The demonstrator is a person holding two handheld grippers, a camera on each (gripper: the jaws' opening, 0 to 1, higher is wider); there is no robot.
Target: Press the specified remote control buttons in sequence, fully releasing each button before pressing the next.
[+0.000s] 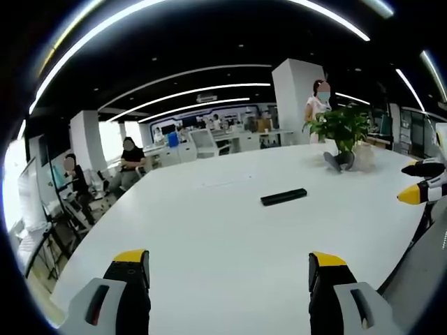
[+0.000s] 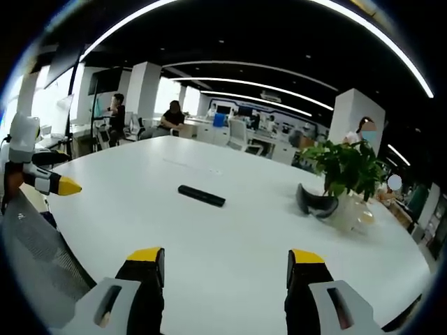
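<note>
Open tongs [image 1: 229, 266]; unlabelled black remote [image 1: 283, 197] beyond.

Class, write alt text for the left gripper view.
A black remote lies alone on a white table, beyond the open left tongs. A potted plant stands farther back, and the right tongs enter from the right.

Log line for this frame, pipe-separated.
phase: pre-contact | remote flat on table, untouched | left gripper open | right gripper open | plant beyond remote

white table [image 1: 230, 230], black remote [image 1: 283, 197], potted plant [image 1: 343, 132], dark headset [image 2: 316, 201]
</note>
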